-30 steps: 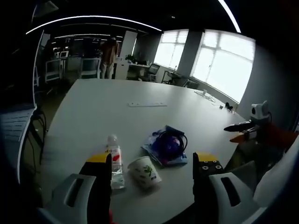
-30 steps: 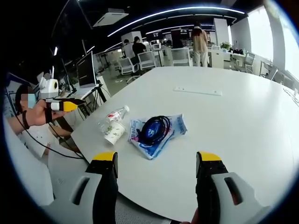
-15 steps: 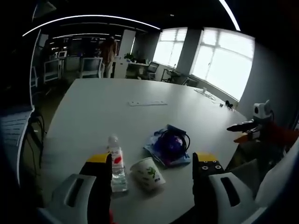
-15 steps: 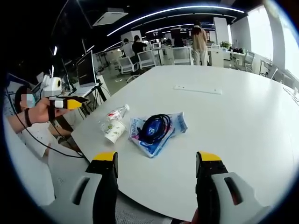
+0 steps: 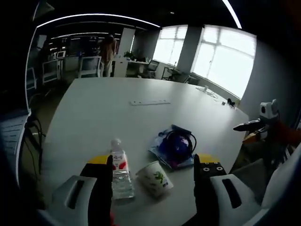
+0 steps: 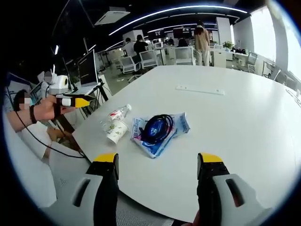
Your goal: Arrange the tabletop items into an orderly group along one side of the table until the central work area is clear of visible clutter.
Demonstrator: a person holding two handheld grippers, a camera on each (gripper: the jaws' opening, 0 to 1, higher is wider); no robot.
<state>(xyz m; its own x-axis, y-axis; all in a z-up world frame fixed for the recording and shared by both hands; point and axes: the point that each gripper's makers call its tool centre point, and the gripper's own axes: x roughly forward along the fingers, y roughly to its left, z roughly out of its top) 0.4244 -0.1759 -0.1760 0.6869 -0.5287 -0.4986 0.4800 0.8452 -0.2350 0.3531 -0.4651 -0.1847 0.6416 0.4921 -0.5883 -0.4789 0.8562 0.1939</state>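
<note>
Yellow-tipped jaws, left hand-held gripper point(image 5: 153, 165): you hold them spread wide with nothing between them, low over the near edge of the counter point(image 5: 94, 113).
Right hand-held gripper point(image 6: 158, 165): your jaws stand apart and empty, above the counter's near edge.
Your left gripper in the right gripper view point(image 6: 70, 101): held in your hand off the counter's left side; I cannot tell its jaw state from there.
Water bottle point(image 5: 121, 170): lying on the counter, just beside your left jaw, red label up.
Paper cup point(image 5: 154, 175): on its side, beside the bottle, between your left gripper's jaws in view.
Blue packet point(image 6: 157, 132): flat on the counter, just beyond the cup.
Black cable point(image 6: 156, 127): coiled on top of the packet.
White strip point(image 6: 199, 90): further along the counter, well apart from the group.
Background: office chairs point(image 6: 149, 59), a standing person point(image 6: 202, 42).
</note>
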